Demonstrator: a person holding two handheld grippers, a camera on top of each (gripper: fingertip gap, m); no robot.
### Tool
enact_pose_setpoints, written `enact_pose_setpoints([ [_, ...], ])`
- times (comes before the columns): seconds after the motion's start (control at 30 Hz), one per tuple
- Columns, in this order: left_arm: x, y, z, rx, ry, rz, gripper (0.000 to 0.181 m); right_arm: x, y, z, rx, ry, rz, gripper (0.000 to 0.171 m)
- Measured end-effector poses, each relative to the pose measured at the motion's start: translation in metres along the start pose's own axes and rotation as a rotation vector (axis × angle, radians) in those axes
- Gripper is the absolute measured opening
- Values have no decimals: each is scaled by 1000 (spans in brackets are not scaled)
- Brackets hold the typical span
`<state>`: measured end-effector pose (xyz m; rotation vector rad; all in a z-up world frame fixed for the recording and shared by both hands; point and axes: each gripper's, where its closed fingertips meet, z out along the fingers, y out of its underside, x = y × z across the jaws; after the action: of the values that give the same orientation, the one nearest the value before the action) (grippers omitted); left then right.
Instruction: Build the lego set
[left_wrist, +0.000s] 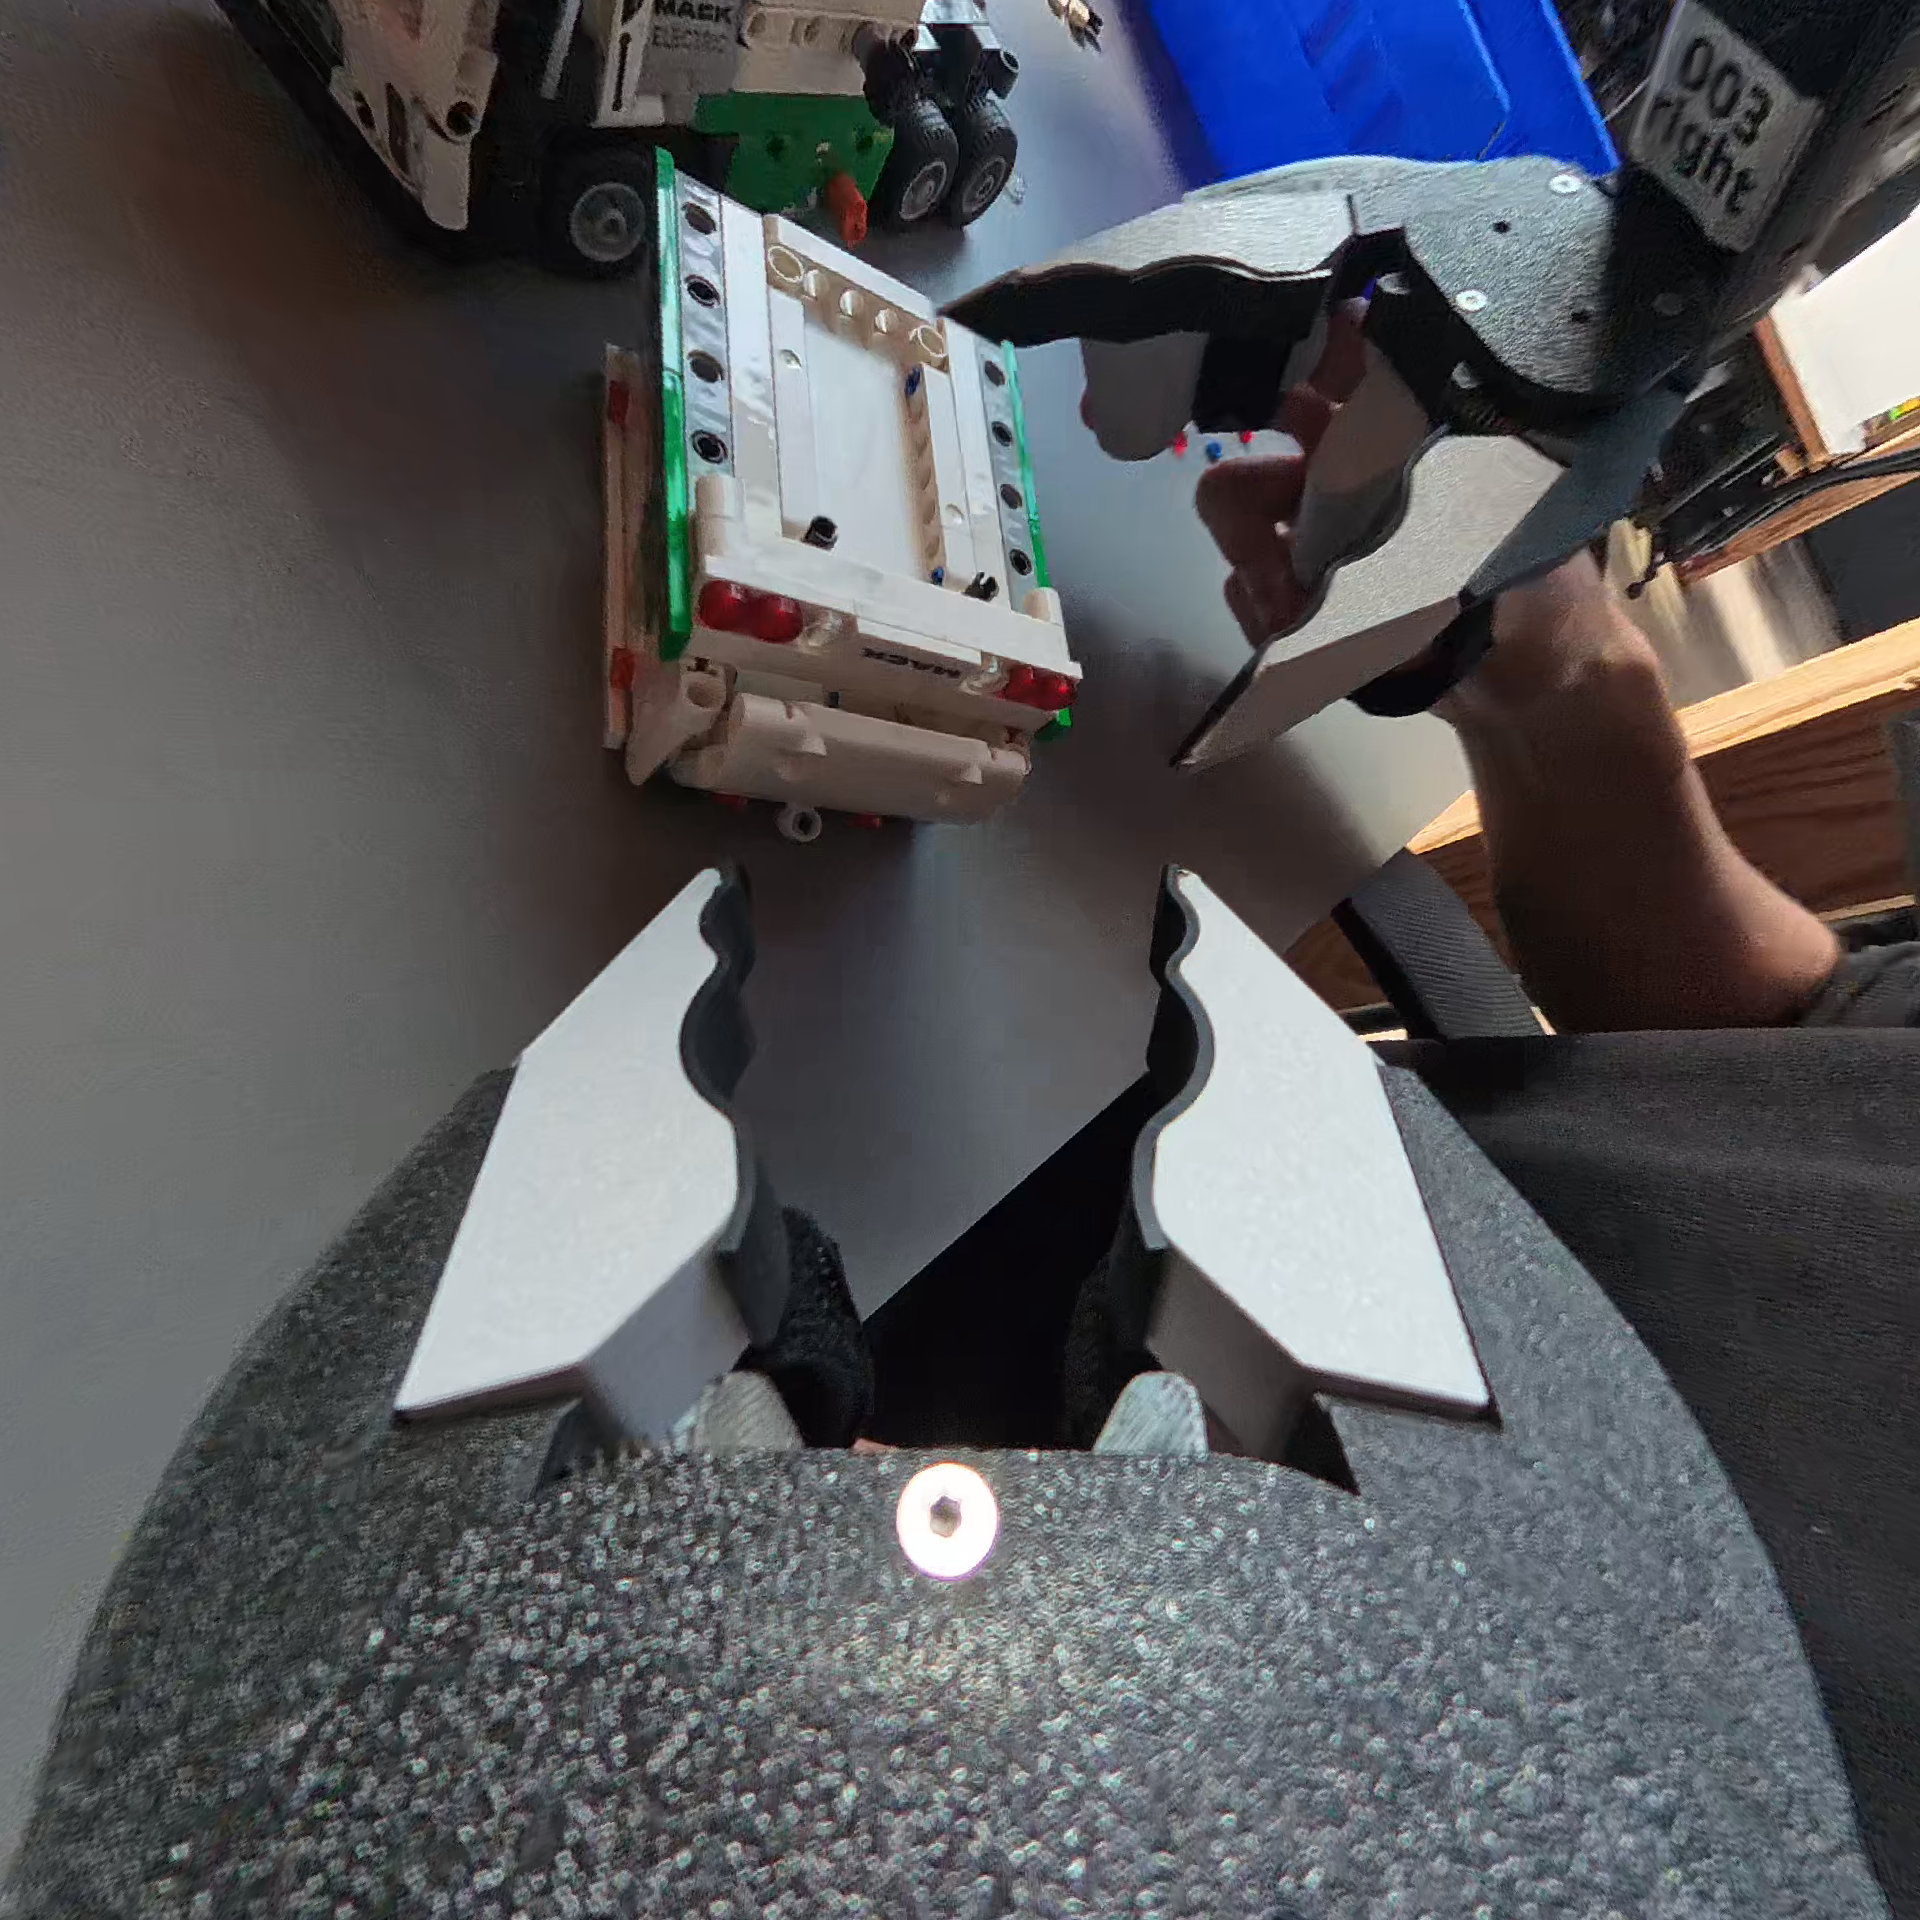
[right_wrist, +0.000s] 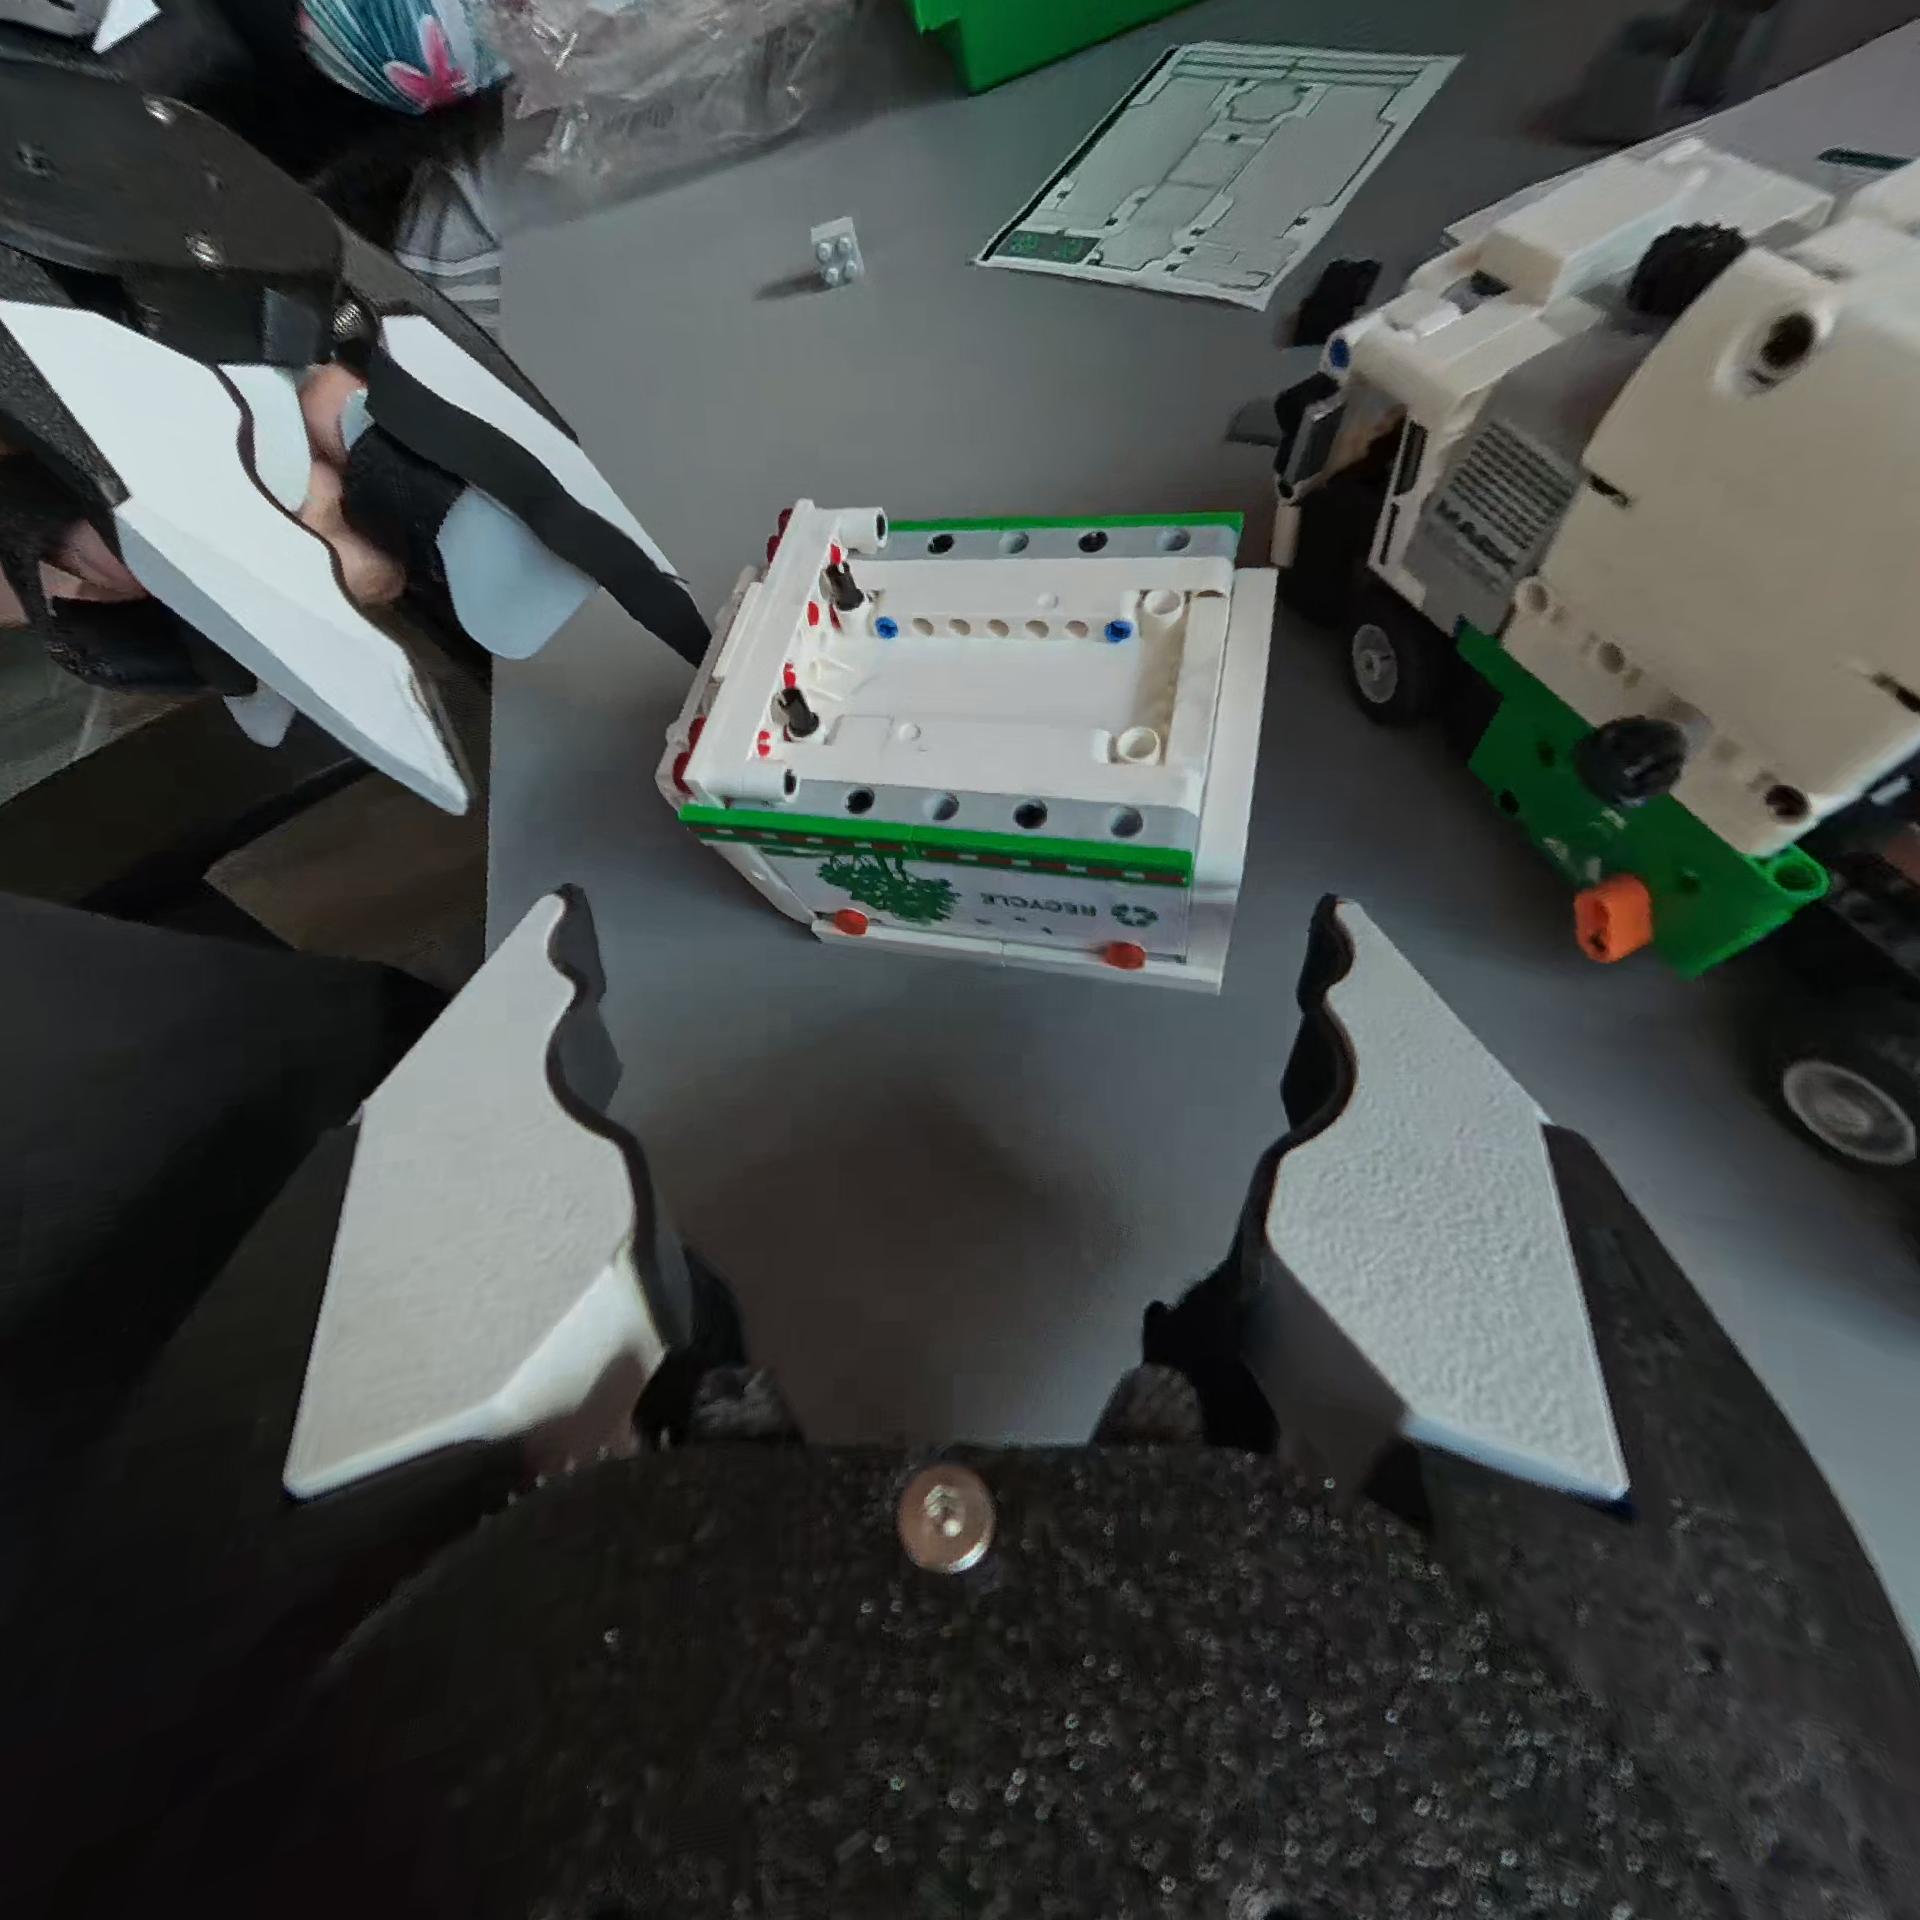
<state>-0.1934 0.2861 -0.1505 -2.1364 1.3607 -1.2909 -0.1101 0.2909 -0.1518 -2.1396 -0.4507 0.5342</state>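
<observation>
Truck (right_wrist: 1621, 582) cut off at right, box body (right_wrist: 966, 727) between your wide, empty left gripper (left_wrist: 951, 883) and right gripper (right_wrist: 951, 914)

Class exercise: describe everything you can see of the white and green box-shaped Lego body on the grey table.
The Lego body is a boxy plastic build lying upside down on the grey table. White panels, green edge strips, grey holed beams along two sides, red round lights at one end, blue and black pins inside. A tree decal marks one side. No gripper touches it.
</observation>
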Motion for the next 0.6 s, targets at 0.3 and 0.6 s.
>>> enact_pose_setpoints([
  [0.3,16,-4,14,23,127,-113,74,34,-21,-2,-66,-255,283,71],
  [0.6,13,-5,26,5,118,-185,70,33,-30,19,-186,-408,416,40],
])
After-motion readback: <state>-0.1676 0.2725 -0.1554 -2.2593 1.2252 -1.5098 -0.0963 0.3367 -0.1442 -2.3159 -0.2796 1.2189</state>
